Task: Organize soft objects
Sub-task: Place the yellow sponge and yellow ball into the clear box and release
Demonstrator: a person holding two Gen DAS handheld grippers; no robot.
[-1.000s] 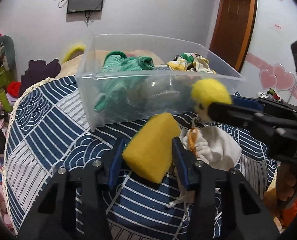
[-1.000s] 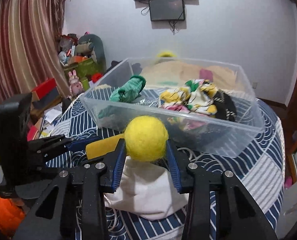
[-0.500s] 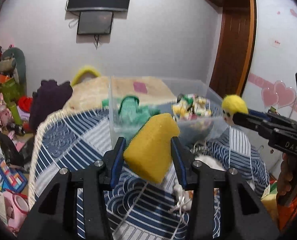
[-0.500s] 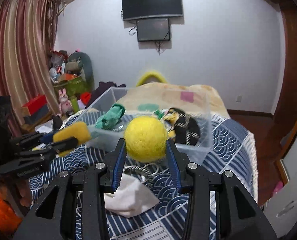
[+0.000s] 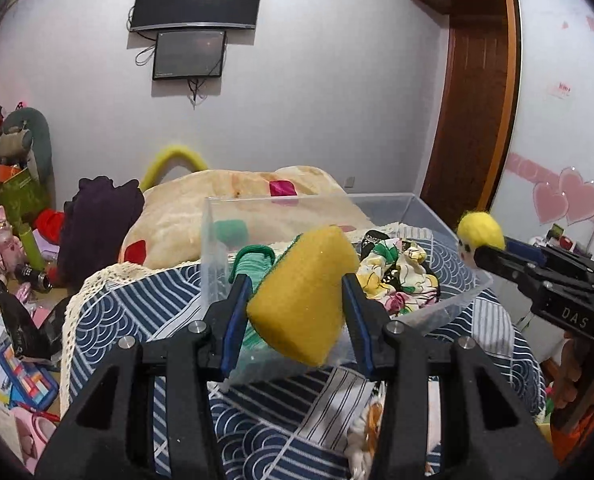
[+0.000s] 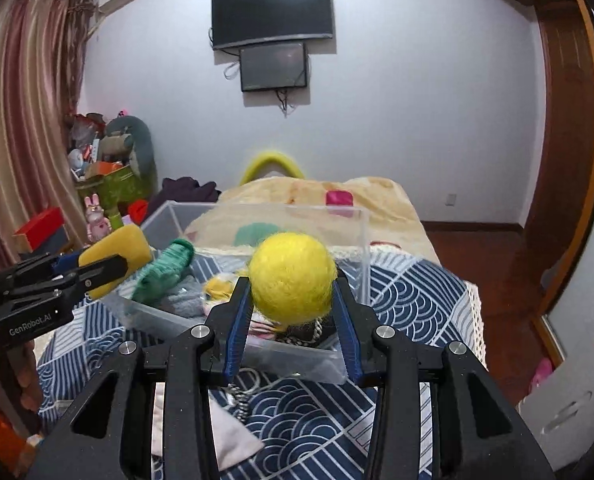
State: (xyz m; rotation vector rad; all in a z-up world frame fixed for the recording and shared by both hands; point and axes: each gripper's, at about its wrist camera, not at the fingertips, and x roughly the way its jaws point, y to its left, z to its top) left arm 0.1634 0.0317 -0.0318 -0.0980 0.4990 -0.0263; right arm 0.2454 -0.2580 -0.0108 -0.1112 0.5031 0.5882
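My left gripper is shut on a yellow sponge and holds it in the air at the near left edge of a clear plastic bin. My right gripper is shut on a fuzzy yellow ball, raised over the bin's near edge. The bin holds a green knit piece, a grey piece and a floral cloth. Each gripper shows in the other's view: the ball at right, the sponge at left.
The bin sits on a blue wave-patterned quilt. A white cloth and a cord lie on the quilt in front of the bin. A beige blanket lies behind it. Toys and boxes clutter the floor at left.
Both grippers have risen and moved forward with their loads, from low over the quilt and the white cloth to the height of the bin's rim.
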